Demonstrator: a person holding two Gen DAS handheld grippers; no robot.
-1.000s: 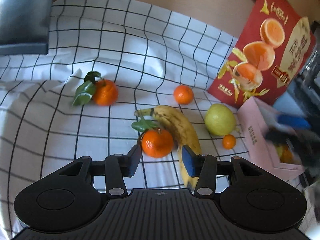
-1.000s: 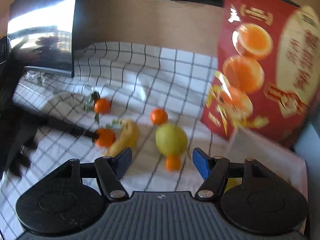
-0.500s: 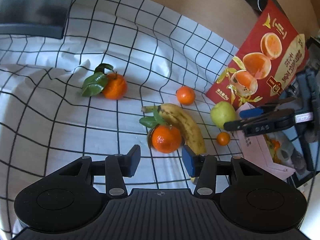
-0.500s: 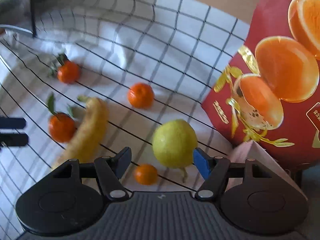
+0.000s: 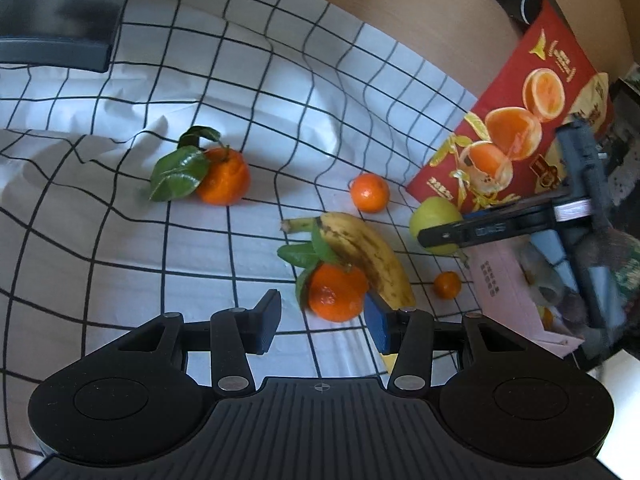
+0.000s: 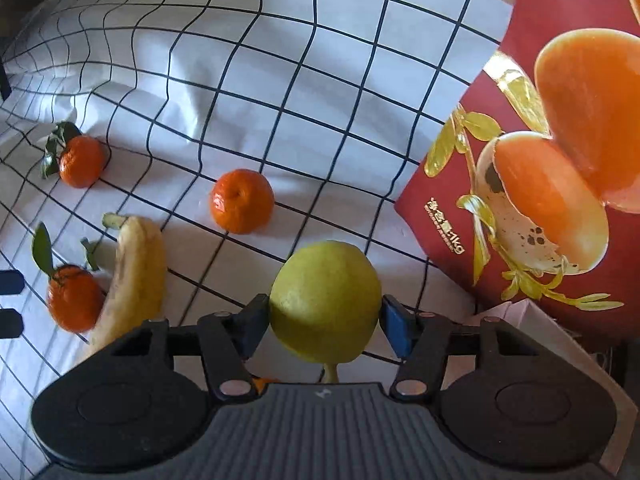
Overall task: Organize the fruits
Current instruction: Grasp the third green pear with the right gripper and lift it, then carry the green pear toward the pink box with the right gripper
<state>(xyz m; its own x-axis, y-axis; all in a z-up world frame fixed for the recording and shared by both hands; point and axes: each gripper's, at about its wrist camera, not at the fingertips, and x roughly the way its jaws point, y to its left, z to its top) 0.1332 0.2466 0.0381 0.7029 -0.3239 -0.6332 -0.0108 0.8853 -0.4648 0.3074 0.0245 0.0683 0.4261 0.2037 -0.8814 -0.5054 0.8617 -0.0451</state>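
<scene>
Right gripper lowered around pear, jaws just closing, pads at its sides. Left gripper wide, empty, before leafy tangerine beside banana. Only in left view: pink box holding blurred items.

Covering the table, a white black-gridded cloth; standing at upper right, a red printed carton; lying at upper left, a dark slab.
</scene>
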